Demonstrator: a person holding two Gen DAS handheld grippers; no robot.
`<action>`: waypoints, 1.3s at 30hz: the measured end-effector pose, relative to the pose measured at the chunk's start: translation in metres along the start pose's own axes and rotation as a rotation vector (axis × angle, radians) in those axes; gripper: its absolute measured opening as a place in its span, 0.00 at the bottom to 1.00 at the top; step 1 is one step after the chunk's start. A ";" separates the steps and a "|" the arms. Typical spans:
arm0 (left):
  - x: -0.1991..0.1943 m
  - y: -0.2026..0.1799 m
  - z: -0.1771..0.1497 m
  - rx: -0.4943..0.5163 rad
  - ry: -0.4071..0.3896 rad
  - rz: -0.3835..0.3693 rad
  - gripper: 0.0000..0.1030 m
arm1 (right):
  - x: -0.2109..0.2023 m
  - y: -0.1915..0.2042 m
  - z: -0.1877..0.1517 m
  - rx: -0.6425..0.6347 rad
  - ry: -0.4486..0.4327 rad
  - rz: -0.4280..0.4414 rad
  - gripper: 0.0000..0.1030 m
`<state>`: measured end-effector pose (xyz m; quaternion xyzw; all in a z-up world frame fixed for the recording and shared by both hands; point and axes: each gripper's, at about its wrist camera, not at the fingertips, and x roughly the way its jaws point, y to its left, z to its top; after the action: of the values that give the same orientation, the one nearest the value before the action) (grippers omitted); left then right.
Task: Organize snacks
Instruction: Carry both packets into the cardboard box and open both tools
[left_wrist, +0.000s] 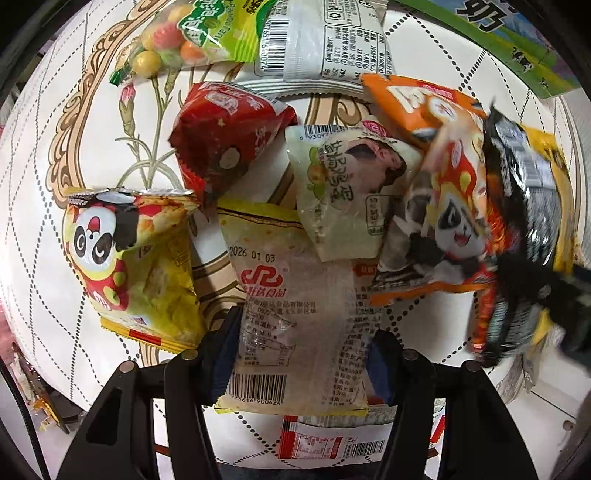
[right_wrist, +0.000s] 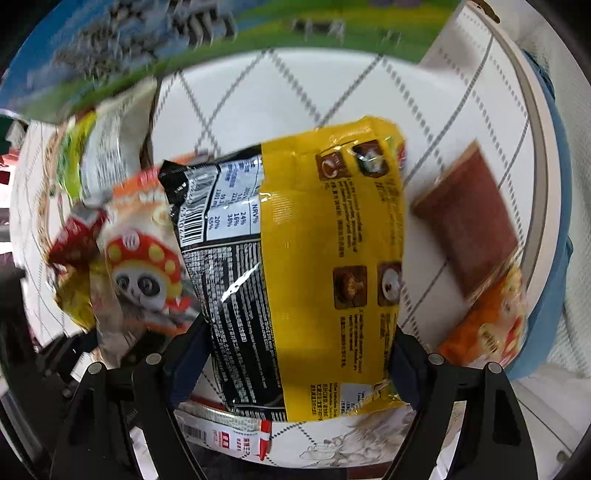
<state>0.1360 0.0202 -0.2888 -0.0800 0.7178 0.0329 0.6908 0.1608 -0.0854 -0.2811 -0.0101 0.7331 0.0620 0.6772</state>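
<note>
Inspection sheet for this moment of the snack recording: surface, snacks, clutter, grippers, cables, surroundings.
Surface: round table with white quilted-pattern cloth and floral print.
Job's things: loose pile of packets; pale dated packet, yellow-and-black packet, red packet, two panda packets, candy-ball bag.
Clutter: green-and-blue carton at the far edge; brown slab beside the yellow-and-black packet.
Grippers: left gripper jaws pressing the pale dated packet; right gripper jaws astride the yellow-and-black packet, contact unclear.
Cables: nothing seen.
Surroundings: blue item beyond the table rim; otherwise too blurred.
</note>
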 end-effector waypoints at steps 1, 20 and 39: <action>-0.001 0.001 -0.001 0.001 -0.001 -0.003 0.54 | 0.003 0.001 -0.003 0.005 -0.003 -0.006 0.84; -0.112 0.075 -0.062 0.061 -0.159 -0.112 0.45 | -0.061 0.013 -0.111 0.163 -0.195 0.105 0.83; -0.241 0.011 0.114 0.097 -0.400 -0.077 0.45 | -0.195 -0.005 0.002 0.082 -0.400 0.199 0.83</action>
<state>0.2545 0.0656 -0.0546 -0.0659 0.5637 -0.0130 0.8232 0.1797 -0.1033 -0.0882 0.1020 0.5837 0.0994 0.7994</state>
